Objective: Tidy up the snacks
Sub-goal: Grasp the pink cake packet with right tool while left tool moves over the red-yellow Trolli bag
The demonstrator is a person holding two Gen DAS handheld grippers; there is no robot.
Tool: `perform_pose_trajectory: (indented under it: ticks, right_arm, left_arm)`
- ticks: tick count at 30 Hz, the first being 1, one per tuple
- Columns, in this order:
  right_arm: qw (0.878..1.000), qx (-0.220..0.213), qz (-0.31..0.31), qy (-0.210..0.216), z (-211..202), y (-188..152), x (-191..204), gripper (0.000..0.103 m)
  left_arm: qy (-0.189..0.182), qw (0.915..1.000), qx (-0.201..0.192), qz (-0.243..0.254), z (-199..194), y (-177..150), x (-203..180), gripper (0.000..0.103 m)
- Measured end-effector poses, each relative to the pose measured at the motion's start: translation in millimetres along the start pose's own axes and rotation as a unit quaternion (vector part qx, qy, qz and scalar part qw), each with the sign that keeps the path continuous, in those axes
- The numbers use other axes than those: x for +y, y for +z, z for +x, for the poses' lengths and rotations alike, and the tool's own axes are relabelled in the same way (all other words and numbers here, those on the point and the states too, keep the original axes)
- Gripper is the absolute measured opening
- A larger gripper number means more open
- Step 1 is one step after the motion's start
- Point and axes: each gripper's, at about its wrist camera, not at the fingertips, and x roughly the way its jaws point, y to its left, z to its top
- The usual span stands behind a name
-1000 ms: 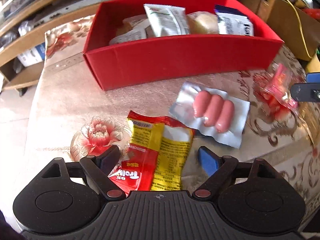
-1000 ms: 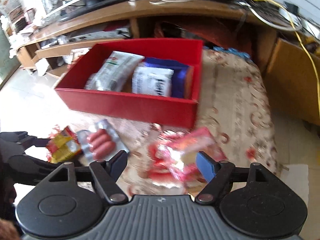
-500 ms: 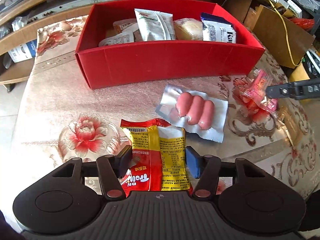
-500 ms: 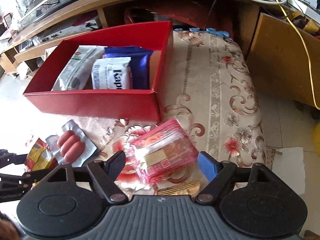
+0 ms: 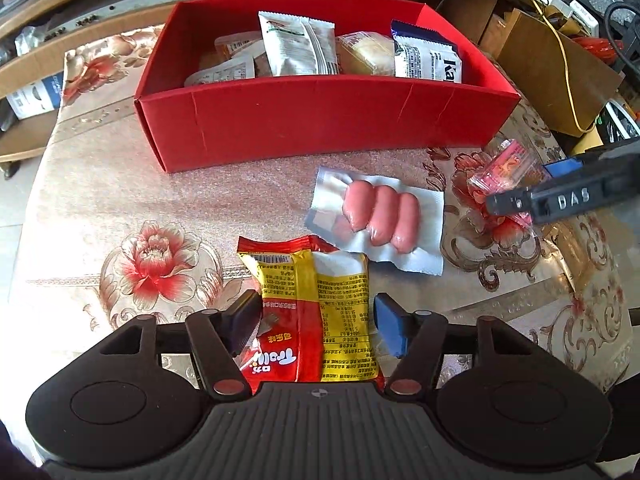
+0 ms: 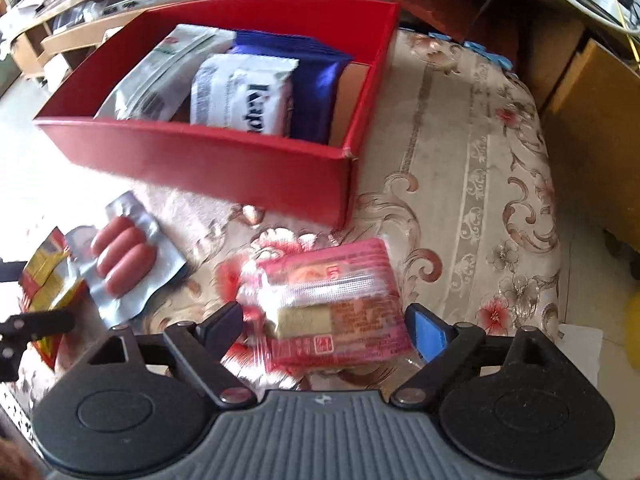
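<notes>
- The red box (image 5: 320, 120) sits at the back of the worktop (image 5: 100, 184), holding a white-and-green pouch (image 5: 298, 46), a clear-wrapped bun (image 5: 366, 56) and a blue-and-white "Ka…" packet (image 5: 428, 60), all leaning on each other.
- Floral gold cloth covers the worktop; wooden shelves and cables behind it.
- Left gripper (image 5: 316, 320) straddles the red-and-yellow Trolli bag (image 5: 316, 320); its jaws have just been opening a bit, the left pad looks against the bag, the blue one just off it.
- The sausage pack (image 5: 380, 220) lies flat in the middle.
- Right gripper (image 6: 324, 328) has just been widening, jaws open around the pink wrapped snack (image 6: 336, 304). "DAS" is printed on its finger.
</notes>
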Motion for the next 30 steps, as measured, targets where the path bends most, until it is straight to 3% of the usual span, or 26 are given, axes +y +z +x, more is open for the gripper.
perform_pose_trajectory:
  ticks: [1, 11, 16, 19, 22, 30]
  right_arm:
    - [1.000, -0.001, 0.000, 0.000, -1.1, -1.4, 1.6, 0.082]
    - [1.000, -0.011, -0.019, 0.020, -23.4, -26.8, 41.2, 0.078]
    - [0.999, -0.006, -0.049, 0.005, -17.5, -45.4, 64.4, 0.079]
    - [0.999, -0.009, -0.031, 0.007, -14.8, -45.7, 63.9, 0.086]
    - [0.999, -0.005, -0.040, 0.009, -7.4, -45.0, 66.6, 0.103]
    - [0.999, -0.024, -0.031, -0.002, -3.8, -48.6, 68.8, 0.103]
  left_arm:
    - [0.000, 1.0000, 0.000, 0.001, 0.2, 0.3, -0.5, 0.070]
    - [-0.007, 0.9999, -0.001, -0.012, -6.1, -6.8, 5.2, 0.066]
    - [0.004, 1.0000, -0.003, -0.001, -5.8, -10.3, 0.2, 0.075]
    - [0.022, 0.9998, -0.003, 0.004, -1.8, -9.1, -1.6, 0.083]
    - [0.031, 0.9994, -0.003, 0.016, 1.4, -9.4, -4.5, 0.088]
    - [0.049, 0.9986, -0.006, 0.019, 5.7, -9.1, -7.0, 0.095]
